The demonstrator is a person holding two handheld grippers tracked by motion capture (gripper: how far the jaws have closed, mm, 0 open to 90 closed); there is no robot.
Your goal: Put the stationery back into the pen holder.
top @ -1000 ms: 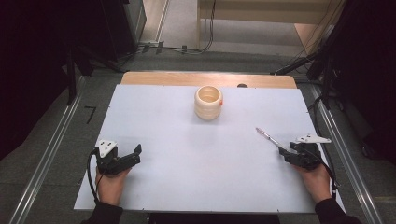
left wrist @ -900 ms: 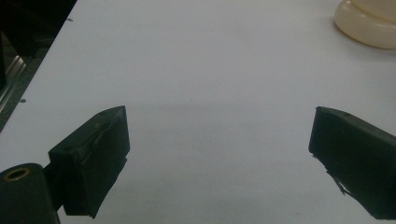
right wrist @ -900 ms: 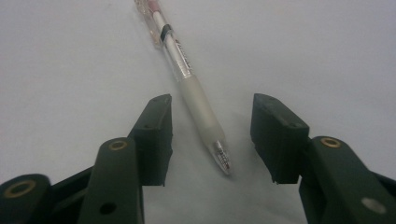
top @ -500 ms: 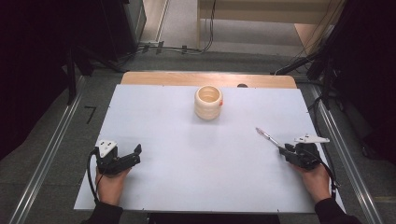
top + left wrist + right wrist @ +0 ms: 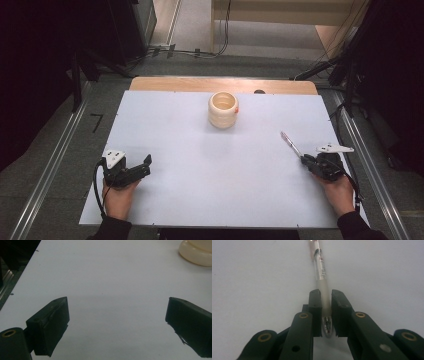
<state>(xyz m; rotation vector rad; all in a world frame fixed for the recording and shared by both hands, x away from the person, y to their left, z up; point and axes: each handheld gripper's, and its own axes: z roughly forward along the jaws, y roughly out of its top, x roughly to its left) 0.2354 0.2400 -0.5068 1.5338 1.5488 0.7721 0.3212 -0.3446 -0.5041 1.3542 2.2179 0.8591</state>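
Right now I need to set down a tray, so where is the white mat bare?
The wide middle of the white mat is bare, between left gripper, cream cup and right gripper. Tightest at right, where the pen sticks out.

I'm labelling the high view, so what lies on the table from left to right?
Left gripper → cup → pen → right gripper, shut on the pen.
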